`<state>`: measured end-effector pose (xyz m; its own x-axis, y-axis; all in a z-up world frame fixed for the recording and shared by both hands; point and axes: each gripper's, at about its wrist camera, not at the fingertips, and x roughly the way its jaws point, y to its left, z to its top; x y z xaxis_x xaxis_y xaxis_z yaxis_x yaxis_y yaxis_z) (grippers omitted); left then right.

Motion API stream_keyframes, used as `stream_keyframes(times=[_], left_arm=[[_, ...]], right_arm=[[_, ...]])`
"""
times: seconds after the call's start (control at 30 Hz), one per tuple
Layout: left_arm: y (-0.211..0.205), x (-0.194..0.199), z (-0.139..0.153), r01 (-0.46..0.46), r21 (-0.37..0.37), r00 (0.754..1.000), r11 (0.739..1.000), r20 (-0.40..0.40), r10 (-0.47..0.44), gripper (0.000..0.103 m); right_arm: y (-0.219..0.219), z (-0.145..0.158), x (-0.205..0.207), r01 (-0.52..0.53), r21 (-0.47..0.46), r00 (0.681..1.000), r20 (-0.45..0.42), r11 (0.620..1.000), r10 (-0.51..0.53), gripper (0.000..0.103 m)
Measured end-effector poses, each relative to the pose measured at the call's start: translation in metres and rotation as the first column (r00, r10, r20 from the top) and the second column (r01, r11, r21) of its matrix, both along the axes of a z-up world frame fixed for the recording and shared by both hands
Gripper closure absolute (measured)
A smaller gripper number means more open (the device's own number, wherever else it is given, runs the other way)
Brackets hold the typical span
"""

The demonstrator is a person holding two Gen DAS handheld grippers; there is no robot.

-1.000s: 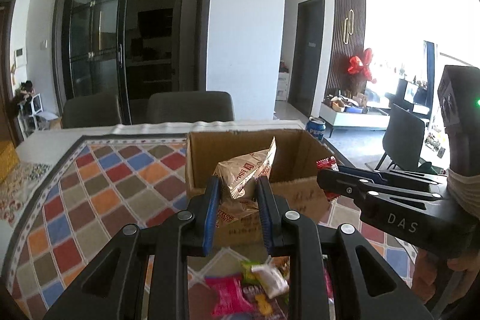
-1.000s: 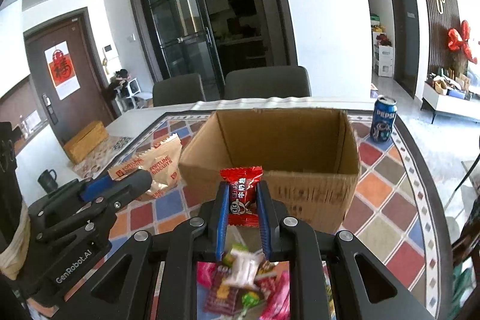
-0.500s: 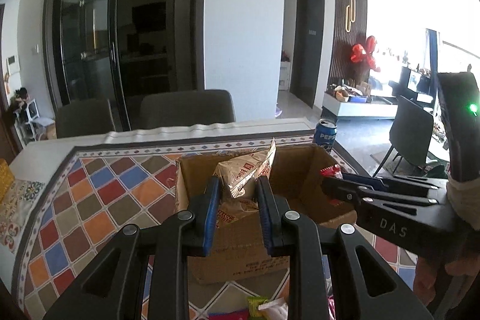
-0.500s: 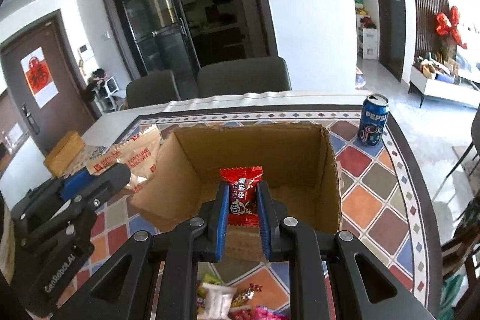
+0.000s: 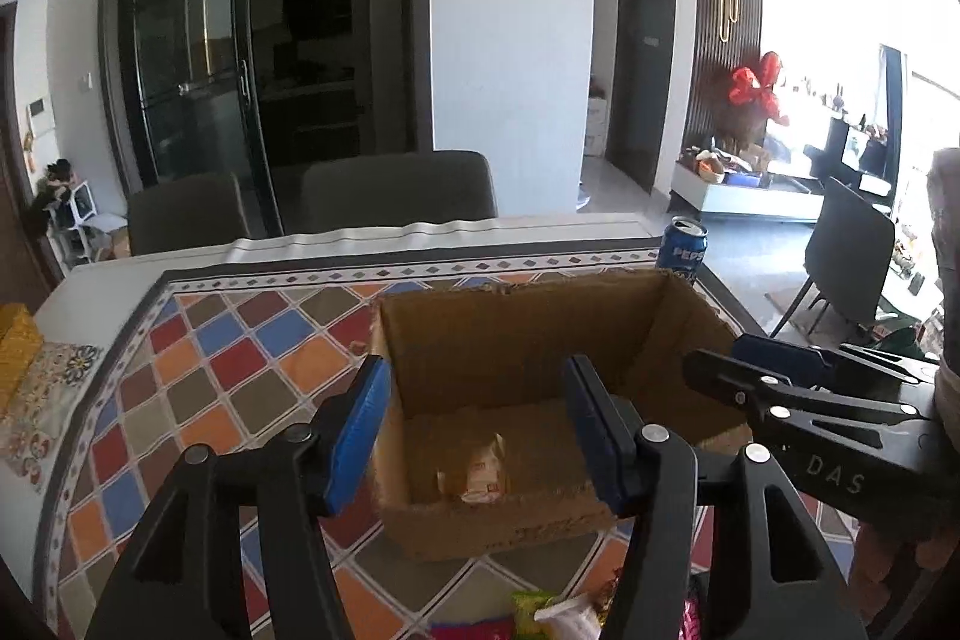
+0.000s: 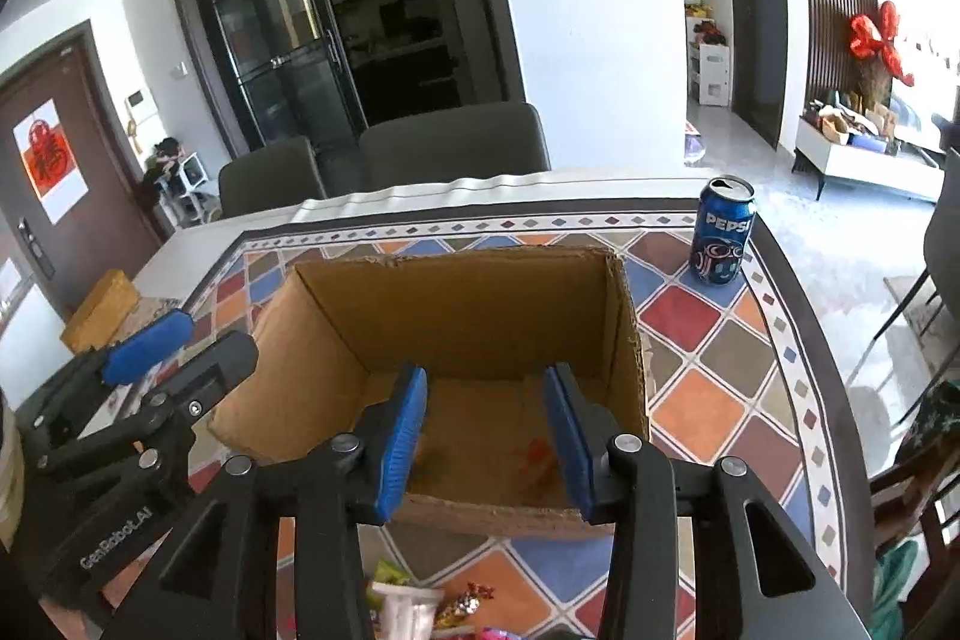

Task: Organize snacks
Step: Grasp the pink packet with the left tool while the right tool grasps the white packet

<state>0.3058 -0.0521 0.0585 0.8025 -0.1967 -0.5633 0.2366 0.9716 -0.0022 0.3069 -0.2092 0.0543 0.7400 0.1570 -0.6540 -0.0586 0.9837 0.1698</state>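
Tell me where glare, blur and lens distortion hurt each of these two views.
Left wrist view: window glare blows out the upper right; the biscuit packet in the cardboard box is soft and dim. Right wrist view: a red blur on the box floor is smeared, likely the falling candy; the Pepsi can is sharp. Both views: fisheye bends the door frames and darkens the corners.

Right gripper [image 6: 486, 430] jaws opening, empty, over cardboard box [image 6: 456, 292]; red snack [image 6: 537, 460] blurred inside; can [image 6: 722, 231] beyond.
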Motion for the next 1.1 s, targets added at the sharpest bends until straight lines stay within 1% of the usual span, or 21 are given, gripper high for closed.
stream_keyframes(times=[0.27,0.5,0.67,0.83,1.1], left_arm=[[0.019,-0.026,0.002,-0.026,-0.004,1.0,1.0,-0.007,0.026,0.04],[0.029,-0.051,-0.003,-0.033,-0.014,0.999,0.999,-0.027,0.033,0.04],[0.035,-0.068,-0.013,-0.033,-0.022,0.998,0.999,-0.054,0.031,0.04],[0.038,-0.077,-0.025,-0.04,-0.007,0.996,0.999,-0.079,0.039,0.04],[0.043,-0.084,-0.052,-0.047,0.001,0.988,0.999,-0.145,0.047,0.04]], right_arm=[[0.014,0.003,-0.026,-0.046,-0.021,0.998,0.029,0.999,0.046,0.061],[0.024,-0.006,-0.05,-0.085,0.002,0.996,0.02,0.996,0.085,0.061],[0.032,-0.014,-0.064,-0.111,-0.003,0.994,0.012,0.994,0.111,0.061],[0.037,-0.022,-0.071,-0.125,-0.006,0.992,-0.003,0.992,0.125,0.061],[0.042,-0.046,-0.076,-0.145,0.011,0.987,-0.066,0.989,0.145,0.061]])
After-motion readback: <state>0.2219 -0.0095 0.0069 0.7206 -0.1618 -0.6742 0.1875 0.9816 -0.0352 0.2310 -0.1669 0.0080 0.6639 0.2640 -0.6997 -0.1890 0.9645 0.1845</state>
